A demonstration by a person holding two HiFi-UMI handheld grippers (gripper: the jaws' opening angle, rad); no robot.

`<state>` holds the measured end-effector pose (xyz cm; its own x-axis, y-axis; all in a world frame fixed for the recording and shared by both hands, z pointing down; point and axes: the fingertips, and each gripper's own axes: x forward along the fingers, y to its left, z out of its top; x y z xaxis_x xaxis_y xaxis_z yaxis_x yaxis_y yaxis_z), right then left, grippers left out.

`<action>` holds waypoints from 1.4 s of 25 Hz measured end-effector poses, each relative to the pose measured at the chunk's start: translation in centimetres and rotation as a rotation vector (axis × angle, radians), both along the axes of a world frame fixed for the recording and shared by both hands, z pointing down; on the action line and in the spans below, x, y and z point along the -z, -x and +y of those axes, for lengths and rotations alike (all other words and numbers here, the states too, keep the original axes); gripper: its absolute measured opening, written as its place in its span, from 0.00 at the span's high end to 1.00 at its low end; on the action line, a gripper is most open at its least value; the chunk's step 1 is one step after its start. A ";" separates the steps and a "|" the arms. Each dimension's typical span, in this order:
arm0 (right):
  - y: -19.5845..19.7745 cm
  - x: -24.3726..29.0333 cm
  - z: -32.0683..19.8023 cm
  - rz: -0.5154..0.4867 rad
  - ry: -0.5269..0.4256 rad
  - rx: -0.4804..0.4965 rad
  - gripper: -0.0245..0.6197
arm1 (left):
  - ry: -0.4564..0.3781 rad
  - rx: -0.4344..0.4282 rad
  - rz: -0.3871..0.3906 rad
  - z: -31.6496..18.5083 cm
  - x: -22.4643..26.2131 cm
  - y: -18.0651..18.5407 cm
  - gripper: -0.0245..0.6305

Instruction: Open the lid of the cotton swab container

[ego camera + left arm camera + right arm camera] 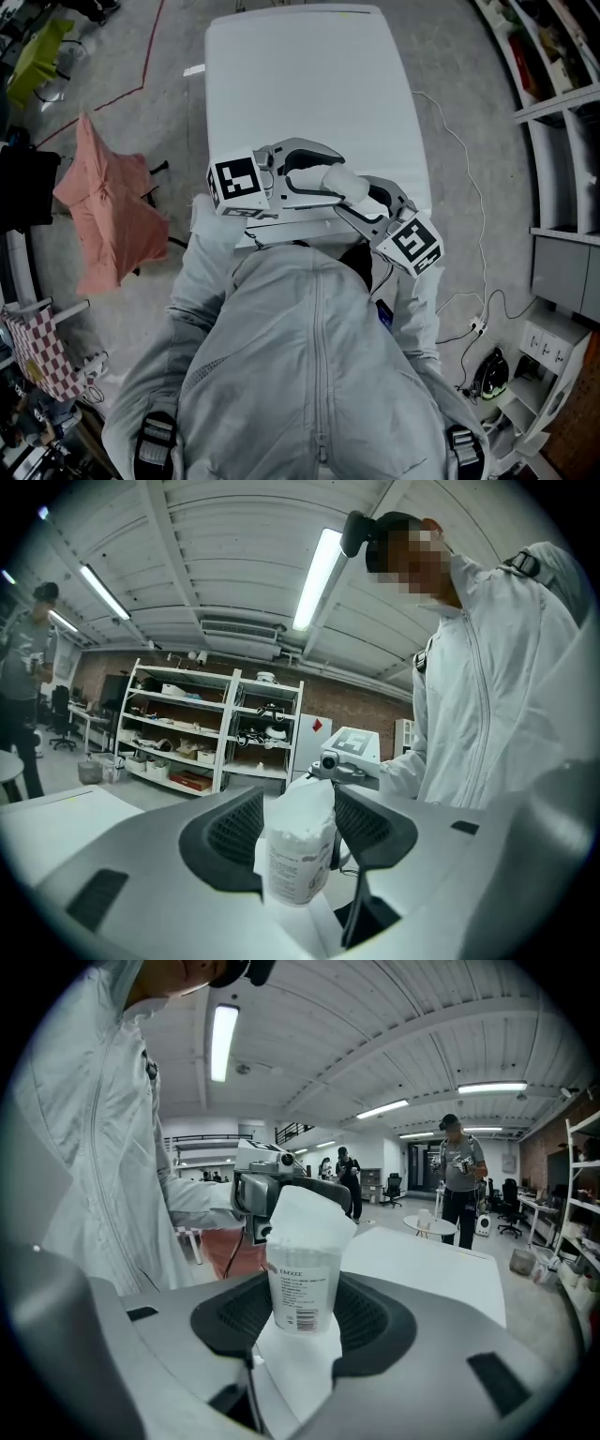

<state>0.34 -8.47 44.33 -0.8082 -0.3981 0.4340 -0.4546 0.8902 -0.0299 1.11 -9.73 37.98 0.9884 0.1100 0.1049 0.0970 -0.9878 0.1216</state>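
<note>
The cotton swab container [343, 181] hangs in the air just above the near, 6 o'clock edge of the white worktop [300, 84], caught between my two tools.

My left hand-held gripper [298, 825] reaches it from 9 o'clock in the head view. Its jaws are clamped on the container: in the left gripper view the tub stands upright between the two dark ribbed pads, touching them on both sides.

My right hand-held gripper [302, 1312] comes in from about 4 o'clock. Its jaws also grip the tub, standing fairly wide because the tub fills the gap. In the right gripper view the labelled body with its barcode sits squarely between the pads. The white lid [309, 1215] is at 12 o'clock above the label and looks tilted. I cannot tell whether it has lifted off the rim.

The two tools meet almost tip to tip around the tub.

On the floor at 9 o'clock from the worktop lies a pink cloth [108, 211].
</note>
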 end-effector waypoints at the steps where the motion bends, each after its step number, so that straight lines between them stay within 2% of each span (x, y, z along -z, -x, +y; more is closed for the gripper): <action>1: 0.0 0.0 0.0 -0.005 0.001 0.002 0.62 | -0.001 0.002 0.000 0.0 0.0 0.0 0.59; 12: 0.2 0.1 0.1 -0.019 0.009 0.023 0.62 | -0.028 0.019 -0.011 0.0 0.3 0.2 0.59; 21: 0.4 0.2 -0.4 -0.021 0.005 0.008 0.62 | -0.013 0.056 0.031 -0.9 0.8 0.6 0.59; 26: 0.8 -0.3 -0.2 -0.003 0.006 0.017 0.62 | 0.001 0.137 0.078 -2.8 1.5 1.5 0.59; 35: 0.9 0.4 0.9 -0.041 0.002 0.043 0.62 | 0.017 0.126 0.096 -2.3 2.1 0.9 0.61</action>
